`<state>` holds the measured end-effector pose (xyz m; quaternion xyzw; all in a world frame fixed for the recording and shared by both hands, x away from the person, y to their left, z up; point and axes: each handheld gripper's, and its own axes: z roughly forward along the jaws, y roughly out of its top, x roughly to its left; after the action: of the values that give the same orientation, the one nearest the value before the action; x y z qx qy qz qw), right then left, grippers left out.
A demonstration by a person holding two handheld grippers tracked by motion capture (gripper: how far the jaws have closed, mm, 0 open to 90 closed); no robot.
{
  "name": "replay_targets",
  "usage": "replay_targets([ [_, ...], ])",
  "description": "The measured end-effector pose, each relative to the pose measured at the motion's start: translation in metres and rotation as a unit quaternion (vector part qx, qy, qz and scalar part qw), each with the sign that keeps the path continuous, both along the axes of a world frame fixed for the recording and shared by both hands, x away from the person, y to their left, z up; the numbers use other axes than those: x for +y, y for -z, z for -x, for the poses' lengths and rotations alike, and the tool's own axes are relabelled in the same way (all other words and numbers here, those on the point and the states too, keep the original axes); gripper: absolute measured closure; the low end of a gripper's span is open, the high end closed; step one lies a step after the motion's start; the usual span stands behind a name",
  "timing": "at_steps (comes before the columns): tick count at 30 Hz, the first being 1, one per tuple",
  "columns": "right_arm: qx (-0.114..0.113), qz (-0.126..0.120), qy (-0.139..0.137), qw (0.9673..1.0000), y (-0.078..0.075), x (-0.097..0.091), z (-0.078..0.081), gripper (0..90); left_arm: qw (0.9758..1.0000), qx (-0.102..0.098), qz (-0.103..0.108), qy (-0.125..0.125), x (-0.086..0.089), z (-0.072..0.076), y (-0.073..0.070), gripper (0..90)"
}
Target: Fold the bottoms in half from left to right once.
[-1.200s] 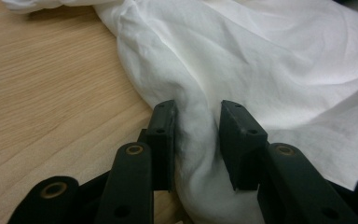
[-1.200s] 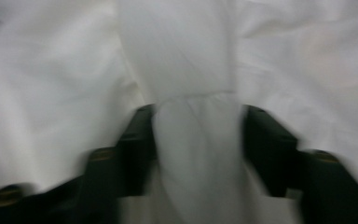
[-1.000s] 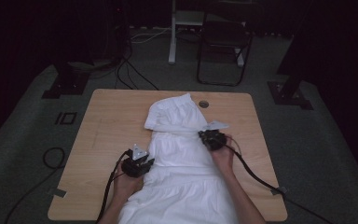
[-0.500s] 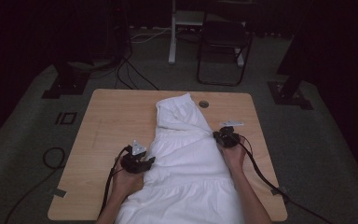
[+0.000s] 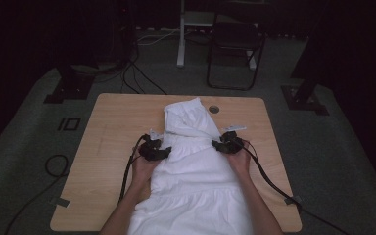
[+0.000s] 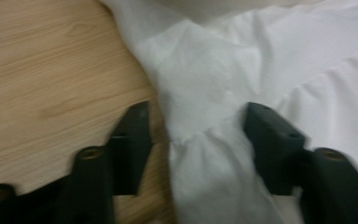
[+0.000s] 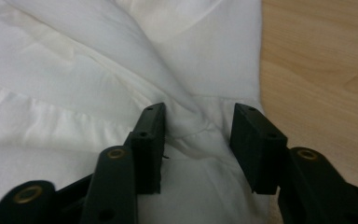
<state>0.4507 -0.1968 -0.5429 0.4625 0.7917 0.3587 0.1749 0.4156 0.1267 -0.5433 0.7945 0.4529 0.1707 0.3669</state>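
White gathered cotton garment (image 5: 196, 166) lying lengthwise away from the person on wooden counter (image 5: 112, 122), left tool (image 6: 193, 135) and right tool (image 7: 198, 140) part-open astride its side edges, right jaws just opened, seemingly gripping nothing.

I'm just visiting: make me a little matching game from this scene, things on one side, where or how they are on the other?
Things:
1. white garment
2. folding chair
3. round hole
4. left gripper

Descriptions:
A. on the floor beyond the table
B. jaws apart at the cloth's edge
C. spread along the tabletop
D. in the tabletop near its far edge

Pairs: 1-C, 2-A, 3-D, 4-B
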Motion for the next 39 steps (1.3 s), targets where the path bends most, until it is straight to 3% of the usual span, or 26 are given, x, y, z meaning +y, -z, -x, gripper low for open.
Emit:
replay_targets([
  [3, -0.003, 0.005, 0.0, 1.0, 0.0, -0.002, 0.007, 69.0, 0.9999, 0.0, 0.004, 0.013, 0.002, 0.01, 0.0, 66.9],
  [4, -0.001, 0.01, -0.002, 0.9999, -0.001, -0.002, 0.012, 72.0, 0.9999, -0.002, 0.003, 0.014, 0.002, 0.013, 0.0, 69.8],
  [6, -0.002, 0.008, -0.007, 0.9999, 0.0, -0.002, 0.025, 74.8, 0.9999, -0.004, 0.005, 0.016, 0.004, 0.028, 0.001, 70.8],
  [8, -0.002, 0.002, -0.009, 1.0, 0.0, -0.003, 0.032, 74.8, 0.9999, -0.004, 0.005, 0.016, 0.004, 0.028, 0.001, 70.9],
  [9, -0.002, 0.002, -0.009, 1.0, 0.0, -0.003, 0.032, 75.0, 0.9999, -0.005, 0.008, 0.014, 0.005, 0.046, 0.002, 70.9],
  [10, -0.006, -0.009, -0.014, 0.9998, 0.002, -0.005, 0.048, 75.0, 0.9998, -0.006, 0.005, 0.017, 0.005, 0.056, 0.002, 71.1],
  [11, -0.007, -0.012, -0.018, 0.9998, 0.003, -0.005, 0.056, 75.0, 0.9997, -0.009, -0.002, 0.022, 0.006, 0.065, 0.001, 71.1],
  [14, -0.005, -0.007, -0.032, 0.9995, 0.002, -0.003, 0.078, 74.9, 0.9997, -0.007, 0.002, 0.023, 0.01, 0.089, 0.002, 70.7],
  [17, 0.007, -0.002, -0.045, 0.9989, 0.0, -0.001, 0.098, 74.8, 0.9997, -0.005, 0.003, 0.025, 0.012, 0.101, 0.002, 70.4],
  [20, 0.03, 0.005, -0.062, 0.9976, -0.005, -0.001, 0.107, 69.5, 0.9996, -0.007, 0.0, 0.028, 0.012, 0.101, 0.002, 70.0],
  [21, 0.029, 0.008, -0.058, 0.9978, -0.006, -0.002, 0.107, 66.7, 0.9995, -0.006, 0.002, 0.029, 0.012, 0.1, 0.002, 69.7],
  [23, 0.004, 0.028, -0.045, 0.9986, -0.013, 0.0, 0.107, 57.5, 0.9995, -0.007, 0.001, 0.03, 0.011, 0.1, 0.002, 69.5],
  [25, -0.015, 0.02, -0.05, 0.9985, -0.022, 0.005, 0.104, 51.8, 0.9995, -0.007, 0.0, 0.031, 0.011, 0.1, 0.002, 69.3],
  [29, -0.05, -0.001, -0.101, 0.9936, -0.042, 0.029, 0.09, 42.2, 0.9994, -0.008, 0.0, 0.033, 0.012, 0.099, 0.002, 68.6],
  [34, -0.046, 0.021, -0.16, 0.9858, -0.042, 0.065, 0.066, 35.2, 0.9994, -0.009, -0.001, 0.033, 0.012, 0.099, 0.002, 67.4],
  [36, -0.03, 0.033, -0.185, 0.9818, -0.036, 0.074, 0.058, 40.8, 0.9994, -0.008, -0.002, 0.033, 0.012, 0.099, 0.002, 66.8],
  [37, -0.017, 0.038, -0.19, 0.9809, -0.032, 0.076, 0.054, 48.9, 0.9994, -0.009, -0.002, 0.033, 0.012, 0.098, 0.002, 66.1],
  [39, -0.016, 0.056, -0.181, 0.9819, -0.029, 0.072, 0.048, 77.5, 0.9994, -0.01, -0.003, 0.033, 0.013, 0.098, 0.002, 64.9],
])
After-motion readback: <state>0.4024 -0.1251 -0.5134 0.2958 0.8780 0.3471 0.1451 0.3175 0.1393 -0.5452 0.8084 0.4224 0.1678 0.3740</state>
